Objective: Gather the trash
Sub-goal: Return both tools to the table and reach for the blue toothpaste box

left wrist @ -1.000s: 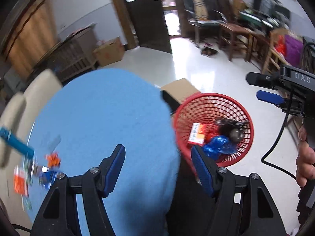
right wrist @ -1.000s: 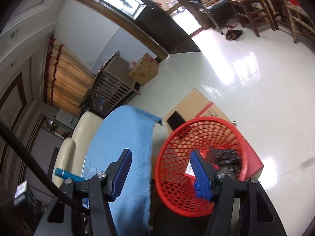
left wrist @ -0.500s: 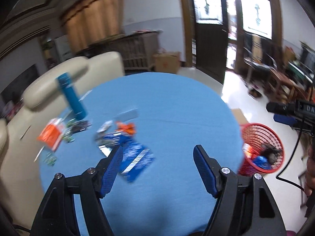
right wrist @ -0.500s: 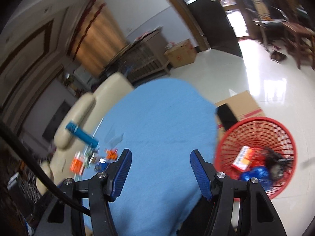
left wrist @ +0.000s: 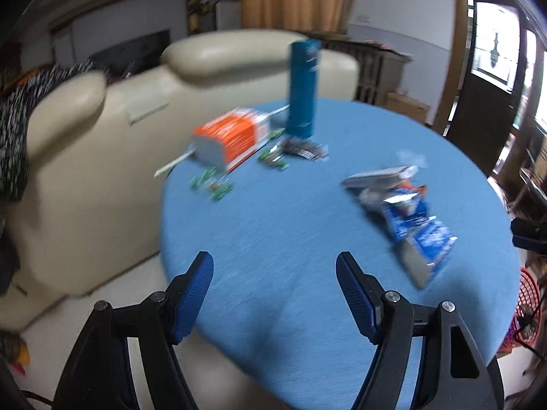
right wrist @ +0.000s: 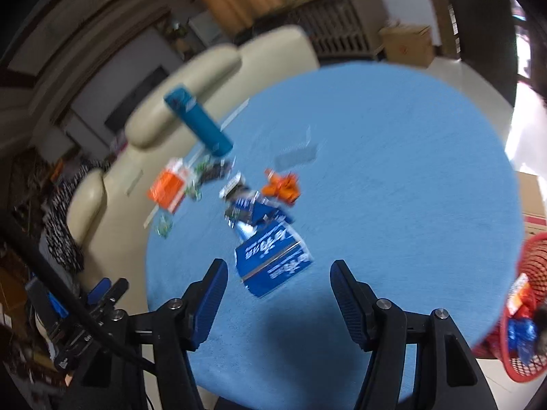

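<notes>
Both grippers hang over the round blue table [right wrist: 410, 157], the left gripper [left wrist: 273, 294] and right gripper [right wrist: 275, 294] spread apart and empty. Blue wrappers [right wrist: 270, 256] and an orange carton [left wrist: 229, 136] litter the cloth; the red basket [right wrist: 526, 307] sits at the table's edge.

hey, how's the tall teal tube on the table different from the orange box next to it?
The teal tube stands upright; the orange box lies flat on its side. The tube is a slim, round, single-colour cylinder; the box is broad and flat-sided, orange with grey-white ends. The tube rises well above the box. Both sit near the sofa-side edge of the blue table, among small green wrappers.
</notes>
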`<state>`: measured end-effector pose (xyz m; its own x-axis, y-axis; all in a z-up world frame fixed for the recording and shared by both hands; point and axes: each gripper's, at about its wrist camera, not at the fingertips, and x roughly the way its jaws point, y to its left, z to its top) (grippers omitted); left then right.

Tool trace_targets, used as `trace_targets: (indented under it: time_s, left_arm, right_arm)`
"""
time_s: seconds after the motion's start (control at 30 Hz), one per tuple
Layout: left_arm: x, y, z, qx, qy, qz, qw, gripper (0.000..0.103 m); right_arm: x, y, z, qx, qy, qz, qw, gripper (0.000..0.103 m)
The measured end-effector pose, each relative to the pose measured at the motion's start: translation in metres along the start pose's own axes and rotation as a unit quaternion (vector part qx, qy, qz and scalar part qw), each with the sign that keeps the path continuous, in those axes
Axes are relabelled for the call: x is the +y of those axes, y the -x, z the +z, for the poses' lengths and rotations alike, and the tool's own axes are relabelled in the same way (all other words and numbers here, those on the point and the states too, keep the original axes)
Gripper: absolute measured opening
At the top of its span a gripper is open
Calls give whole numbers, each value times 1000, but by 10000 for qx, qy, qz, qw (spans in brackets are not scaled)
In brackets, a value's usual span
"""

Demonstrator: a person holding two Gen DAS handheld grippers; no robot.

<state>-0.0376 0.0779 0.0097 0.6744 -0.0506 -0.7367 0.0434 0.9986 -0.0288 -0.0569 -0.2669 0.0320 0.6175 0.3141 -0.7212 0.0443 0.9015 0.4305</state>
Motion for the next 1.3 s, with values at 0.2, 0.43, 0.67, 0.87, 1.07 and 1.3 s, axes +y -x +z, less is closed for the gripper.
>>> trace_targets:
  time_s: [0.2, 0.43, 0.67, 0.87, 1.07, 1.3]
  left_arm:
    - [13, -24, -8, 284, 72, -12, 9996, 75]
    - [2, -44, -8, 480, -41, -186, 9987, 75]
    - [3, -49, -9, 598, 25, -203, 9980, 75]
    - [20, -54, -9, 675, 250, -151, 9973, 75]
    - [8, -65, -7, 827, 354, -496, 9947, 75]
    - [-39, -95, 16, 878, 424, -1962, 9757, 75]
  right_arm:
    - [18, -77, 10, 647, 330, -38, 9974, 67]
    - [14, -122, 32, 819, -76, -197, 9964, 68]
    - [78, -147, 30, 778, 1565, -272, 9842, 67]
    - [68, -145, -7, 1172, 2073, -311, 9707, 48]
    - [23, -110, -16, 1334, 1846, -885, 9697, 49]
    - [-4, -95, -1, 1067, 638, -401, 9914, 62]
